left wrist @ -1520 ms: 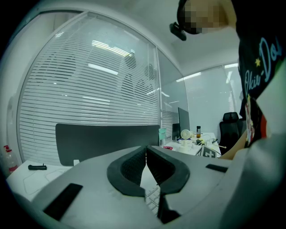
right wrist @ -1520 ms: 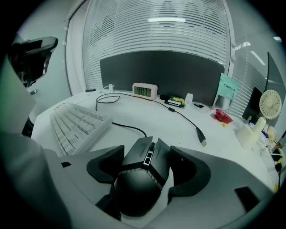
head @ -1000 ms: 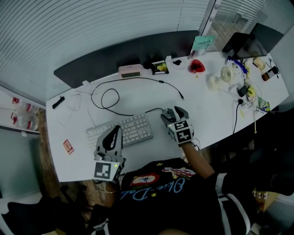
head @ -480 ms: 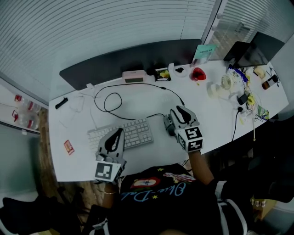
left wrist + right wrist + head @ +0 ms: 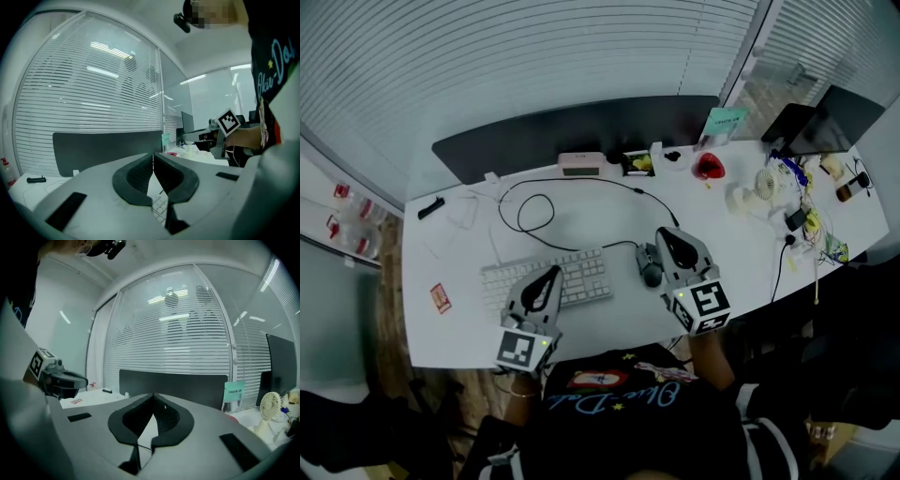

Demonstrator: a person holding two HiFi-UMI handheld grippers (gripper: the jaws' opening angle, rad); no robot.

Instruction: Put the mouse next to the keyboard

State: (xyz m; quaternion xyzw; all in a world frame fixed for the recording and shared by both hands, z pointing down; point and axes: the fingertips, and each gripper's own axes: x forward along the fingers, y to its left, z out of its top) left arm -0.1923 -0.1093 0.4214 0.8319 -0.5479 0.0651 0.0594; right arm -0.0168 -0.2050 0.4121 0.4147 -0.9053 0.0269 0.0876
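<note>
Mouse sits on the bench, just off the right end of the keyboard, close to it but not touching. That already looks like the "next to" the task asks for.

Key relation: the mouse is immediately on the keyboard side of the right hand-held gripper, level with its jaw section, in the gap between it and the keyboard. I can't tell if the shell touches it. The mouse's long axis runs away from the person, roughly parallel to that tool and across the keyboard's long axis. Any re-grasp would need a short sideways shift toward the keyboard, not a reach forward.

The right hand-held gripper is clearly the nearer. The left hand-held gripper hovers over the keyboard's near edge, well short of the keyboard's right end.

Jaw state:
- Right hand-held gripper: jaws closed tip to tip, nothing between them.
- Left hand-held gripper: also closed and empty.

Materials and shapes:
- Mouse: dark grey, low rounded hump, smooth hard plastic by the look of it. A thin black cable leaves its far end and loops off behind the keyboard.
- Keyboard: white, flat, with rows of keycaps.
- Bench: plain white, smooth.
- Jaws: matte grey shells with black ribbed pads.
</note>
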